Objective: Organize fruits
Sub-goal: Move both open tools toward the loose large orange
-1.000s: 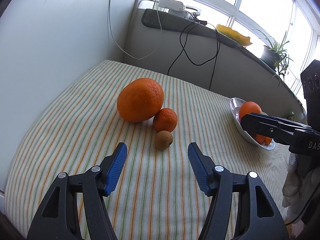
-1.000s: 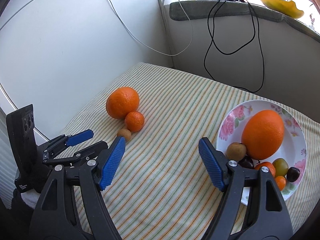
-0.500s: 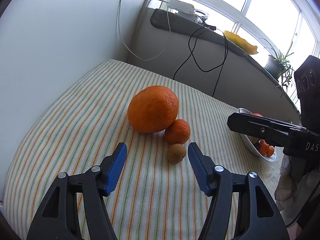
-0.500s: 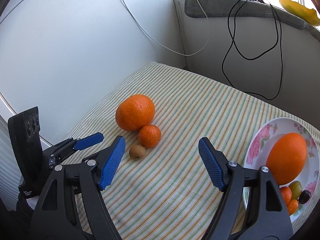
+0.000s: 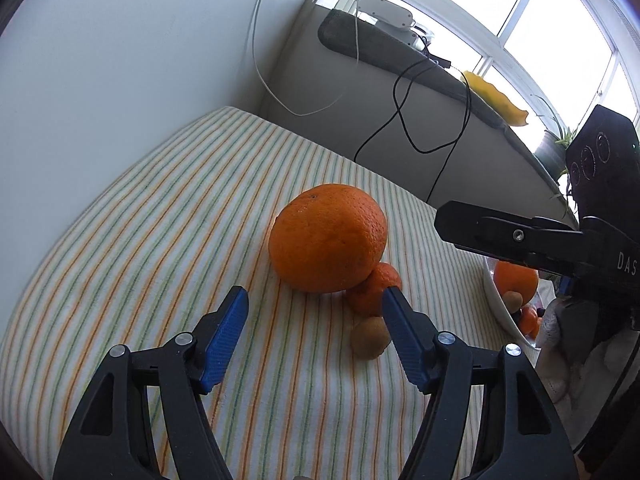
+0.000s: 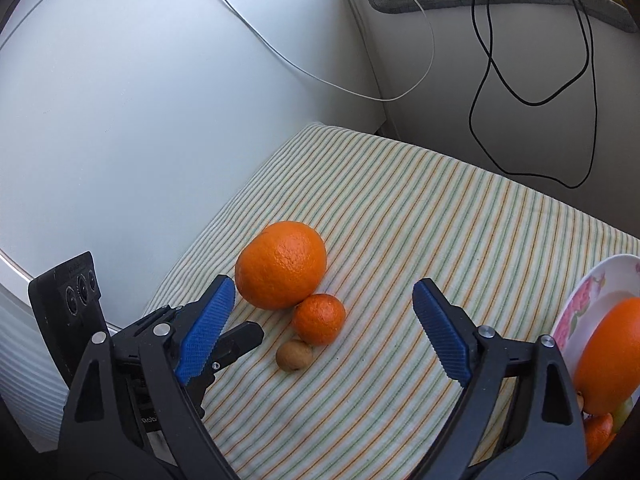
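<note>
A big orange (image 5: 327, 238) (image 6: 281, 264), a small mandarin (image 5: 374, 288) (image 6: 319, 319) and a brown kiwi (image 5: 370, 343) (image 6: 294, 355) lie touching in a row on the striped cloth (image 5: 160, 240). My left gripper (image 5: 314, 300) hovers just short of them, its jaws opening with nothing between them. My right gripper (image 6: 320, 300) comes from the other side, jaws opening wide and empty; the three fruits show between its fingers, farther off. The flowered plate (image 6: 588, 292) at the right holds another big orange (image 6: 612, 356) and small fruits.
White walls close the cloth on the left and back. Cables (image 6: 492, 80) hang from a grey sill with a white device (image 5: 386, 12). A yellow dish (image 5: 494, 98) and a plant (image 5: 554, 148) stand on the sill. The plate's rim (image 5: 494, 300) shows behind the right gripper's arm.
Both grippers have moved in toward the three loose fruits, which now look larger and nearer. Both pairs of jaws stand wider than before. The plate has slid toward the right edge of both views.
</note>
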`<move>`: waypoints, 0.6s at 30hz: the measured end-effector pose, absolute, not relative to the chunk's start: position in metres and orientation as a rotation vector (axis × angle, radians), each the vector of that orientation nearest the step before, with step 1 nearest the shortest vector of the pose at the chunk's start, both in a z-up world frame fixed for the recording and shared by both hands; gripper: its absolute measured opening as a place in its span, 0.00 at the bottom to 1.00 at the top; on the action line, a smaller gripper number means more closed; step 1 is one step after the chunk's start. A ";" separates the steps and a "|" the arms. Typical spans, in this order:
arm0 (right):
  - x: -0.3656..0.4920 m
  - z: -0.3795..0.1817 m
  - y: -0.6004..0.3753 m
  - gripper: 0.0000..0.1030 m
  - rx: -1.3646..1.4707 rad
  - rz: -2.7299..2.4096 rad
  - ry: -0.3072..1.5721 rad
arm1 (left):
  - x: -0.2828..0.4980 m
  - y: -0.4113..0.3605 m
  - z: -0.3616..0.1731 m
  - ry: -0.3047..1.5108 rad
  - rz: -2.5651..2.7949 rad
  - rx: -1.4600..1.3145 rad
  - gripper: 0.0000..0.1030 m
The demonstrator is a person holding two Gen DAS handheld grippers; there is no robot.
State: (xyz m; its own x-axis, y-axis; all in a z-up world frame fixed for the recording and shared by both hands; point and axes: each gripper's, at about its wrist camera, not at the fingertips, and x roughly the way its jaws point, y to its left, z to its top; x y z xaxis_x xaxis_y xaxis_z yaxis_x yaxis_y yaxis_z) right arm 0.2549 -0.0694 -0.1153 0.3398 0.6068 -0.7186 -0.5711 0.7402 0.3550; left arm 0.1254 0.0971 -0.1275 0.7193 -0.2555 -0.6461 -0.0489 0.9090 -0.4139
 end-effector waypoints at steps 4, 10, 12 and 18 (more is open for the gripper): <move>0.261 -0.116 -0.057 0.90 0.041 0.782 0.966 | 0.130 0.103 -0.130 0.784 -0.105 -0.459 0.73; 0.270 -0.120 -0.036 0.90 0.038 0.811 0.987 | 0.139 0.105 -0.130 0.788 -0.119 -0.473 0.73; 0.274 -0.123 -0.029 0.90 0.044 0.822 1.003 | 0.142 0.104 -0.129 0.789 -0.125 -0.477 0.73; 0.288 -0.133 -0.020 0.90 0.104 0.858 1.067 | 0.150 0.108 -0.131 0.800 -0.157 -0.529 0.73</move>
